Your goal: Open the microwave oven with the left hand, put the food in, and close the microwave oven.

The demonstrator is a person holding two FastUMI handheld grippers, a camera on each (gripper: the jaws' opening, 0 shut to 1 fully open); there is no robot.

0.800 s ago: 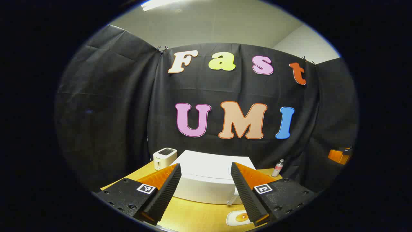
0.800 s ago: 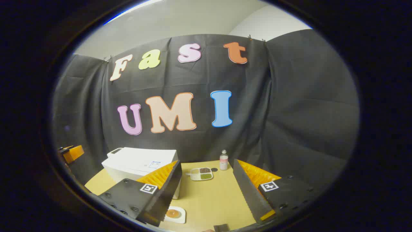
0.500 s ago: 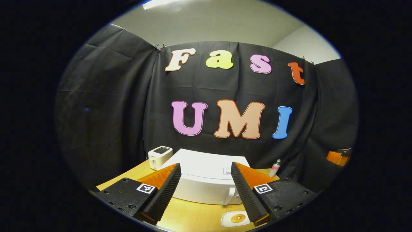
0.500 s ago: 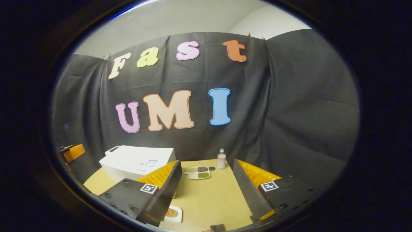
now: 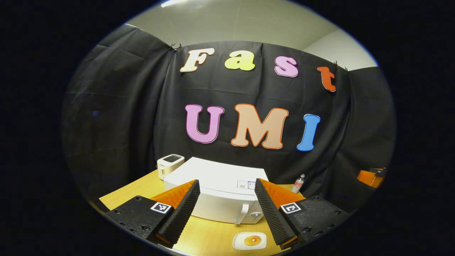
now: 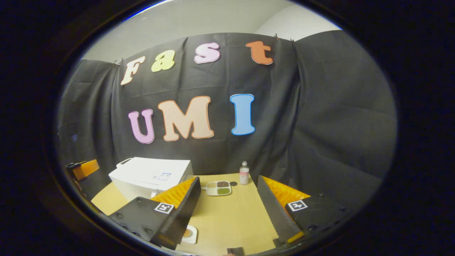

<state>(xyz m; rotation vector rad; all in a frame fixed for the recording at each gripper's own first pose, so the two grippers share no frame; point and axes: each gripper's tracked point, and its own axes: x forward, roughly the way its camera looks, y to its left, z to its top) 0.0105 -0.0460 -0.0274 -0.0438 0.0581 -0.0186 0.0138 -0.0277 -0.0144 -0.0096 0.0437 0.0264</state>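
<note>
Both tongs gape empty — the left gripper (image 5: 226,208) faces the shut white box-shaped microwave oven (image 5: 217,185) on the wooden table (image 5: 209,238); it should descend squarely onto the white door handle (image 5: 242,214) — food plate (image 5: 250,241) waits before it.

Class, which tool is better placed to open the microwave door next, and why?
The left tool: it is open and faces the microwave with the door handle between its fingers. The right tool points at bare table beside it.
</note>
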